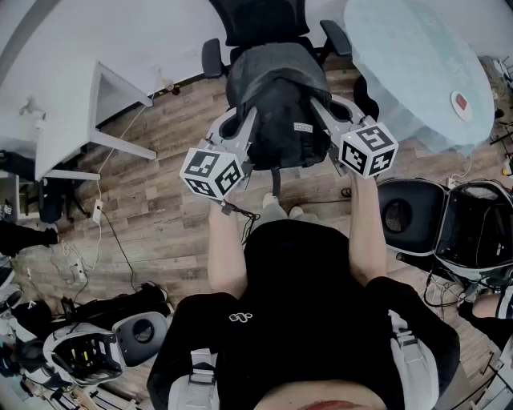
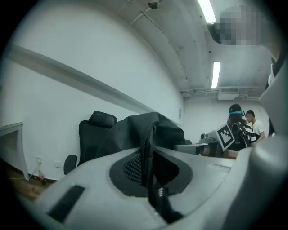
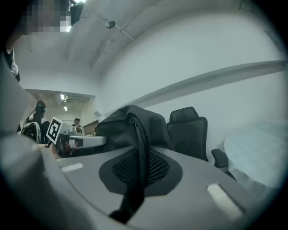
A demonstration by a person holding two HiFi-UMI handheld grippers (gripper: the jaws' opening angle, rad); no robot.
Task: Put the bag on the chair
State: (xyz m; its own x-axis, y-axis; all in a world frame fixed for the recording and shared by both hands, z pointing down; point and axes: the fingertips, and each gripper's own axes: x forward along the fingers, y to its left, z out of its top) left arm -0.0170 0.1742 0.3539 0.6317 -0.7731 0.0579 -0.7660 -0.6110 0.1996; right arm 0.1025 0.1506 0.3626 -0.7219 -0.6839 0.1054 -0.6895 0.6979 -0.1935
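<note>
Both sets of fingers are clenched on straps here: the left gripper [image 2: 153, 179] pinches a narrow dark strap [image 2: 147, 139], the right gripper [image 3: 135, 188] clamps a mesh-backed shoulder strap [image 3: 140, 148], and the black bag [image 1: 276, 96] hangs between them, held up just in front of the backrest of the black office chair [image 1: 264, 20], over where the seat should be, though the seat itself is hidden beneath it. Now the danger, as I read it: that left strap is thin and slick-looking, and with the bag's weight on it, it could slide out through the fingers and leave the bag swinging from one side. The bag is soft and bulky too, so let go too close to the seat's front edge and it may slump forward and tumble to the floor [image 1: 160, 200]. A bump against the backrest could swivel or push a chair of this kind away. And a loose strap could snag on an armrest [image 1: 211, 58] as the bag goes down, leaving it tilted and half off the seat
</note>
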